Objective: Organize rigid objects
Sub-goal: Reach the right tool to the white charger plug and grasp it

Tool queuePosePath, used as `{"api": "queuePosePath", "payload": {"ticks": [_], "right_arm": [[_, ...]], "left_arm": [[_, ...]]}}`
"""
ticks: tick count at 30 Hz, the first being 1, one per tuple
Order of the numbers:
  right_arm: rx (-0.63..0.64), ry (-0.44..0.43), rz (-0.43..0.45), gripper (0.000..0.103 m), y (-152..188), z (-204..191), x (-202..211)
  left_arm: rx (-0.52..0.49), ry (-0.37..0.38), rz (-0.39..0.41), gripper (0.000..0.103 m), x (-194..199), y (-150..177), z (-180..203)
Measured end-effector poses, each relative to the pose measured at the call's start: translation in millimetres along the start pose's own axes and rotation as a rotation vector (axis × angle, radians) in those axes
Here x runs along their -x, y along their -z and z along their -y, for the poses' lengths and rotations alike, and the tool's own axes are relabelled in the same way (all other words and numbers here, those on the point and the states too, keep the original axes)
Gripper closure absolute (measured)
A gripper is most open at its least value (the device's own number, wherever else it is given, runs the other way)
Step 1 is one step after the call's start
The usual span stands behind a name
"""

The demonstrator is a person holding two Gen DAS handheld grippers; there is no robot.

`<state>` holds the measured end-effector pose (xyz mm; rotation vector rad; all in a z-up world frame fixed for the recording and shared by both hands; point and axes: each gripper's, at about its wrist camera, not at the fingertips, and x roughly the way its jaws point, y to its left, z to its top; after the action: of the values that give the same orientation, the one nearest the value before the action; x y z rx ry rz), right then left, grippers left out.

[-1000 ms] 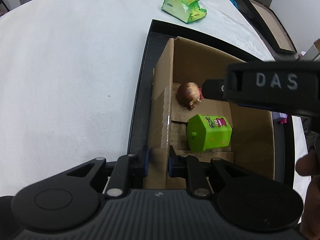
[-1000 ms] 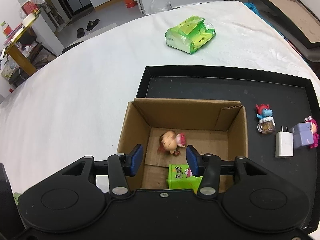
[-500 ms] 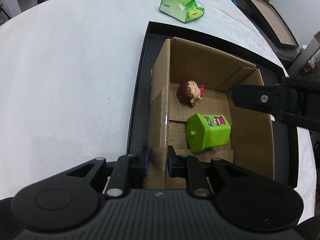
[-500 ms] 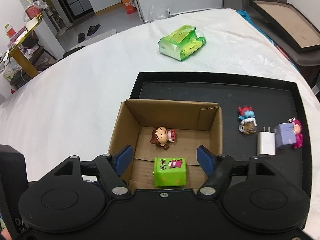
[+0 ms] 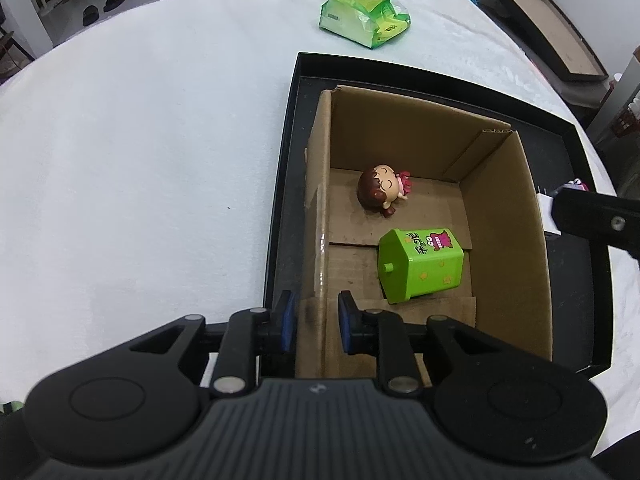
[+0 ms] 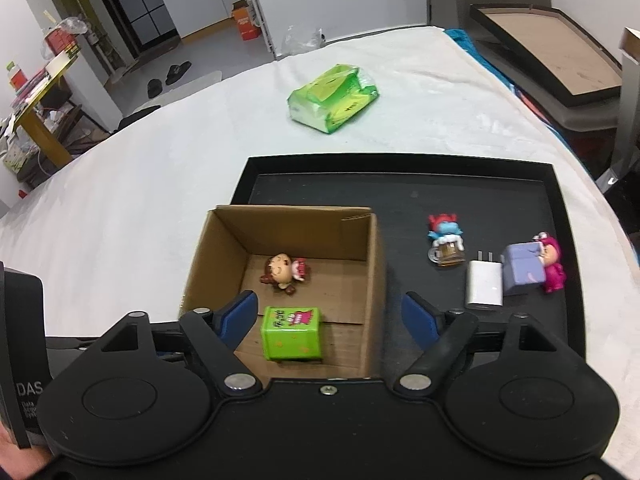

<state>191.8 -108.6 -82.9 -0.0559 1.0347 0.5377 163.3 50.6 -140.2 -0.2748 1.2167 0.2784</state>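
Note:
An open cardboard box (image 5: pixel 504 216) (image 6: pixel 372 264) stands at the left of a black tray (image 5: pixel 284 200) (image 6: pixel 404 184). Inside lie a brown-haired doll figure (image 5: pixel 382 192) (image 6: pixel 282 274) and a green toy box (image 5: pixel 420 266) (image 6: pixel 291 333). My left gripper (image 5: pixel 316 326) is shut on the box's near left wall. My right gripper (image 6: pixel 330 318) is open and empty above the box's near right part. On the tray right of the box lie a blue-and-red figure (image 6: pixel 445 240), a white charger (image 6: pixel 484 286) and a pink figure with a purple block (image 6: pixel 534 267).
A green snack bag (image 5: pixel 364 16) (image 6: pixel 334 98) lies on the white cloth beyond the tray. A framed board (image 6: pixel 548 54) leans past the table's right edge. Room furniture and shoes show far back left.
My right gripper has opened wide, pulled back and up from inside the box and shifted right. The green toy box now lies free in the box. The left gripper kept its hold.

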Motion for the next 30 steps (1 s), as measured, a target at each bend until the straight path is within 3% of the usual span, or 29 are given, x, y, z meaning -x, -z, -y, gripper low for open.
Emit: {"api": "queuePosePath", "payload": {"ticks": [12, 23, 30], "right_arm": [[-0.065, 0.030, 0.021, 0.020, 9.2, 47.3, 5.9], [-0.141, 0.033, 0.022, 0.017, 26.6, 95.7, -14.8], [-0.257, 0.002, 0.043, 0.011, 36.2, 142.0, -30.0]], "left_arm": [[-0.024, -0.058, 0.007, 0.057, 1.9, -4.0, 13.5], [-0.049, -0.104, 0.014, 0.050, -2.2, -7.9, 23.1], [-0.041, -0.139, 0.005, 0.046, -8.3, -12.5, 24.0]]}}
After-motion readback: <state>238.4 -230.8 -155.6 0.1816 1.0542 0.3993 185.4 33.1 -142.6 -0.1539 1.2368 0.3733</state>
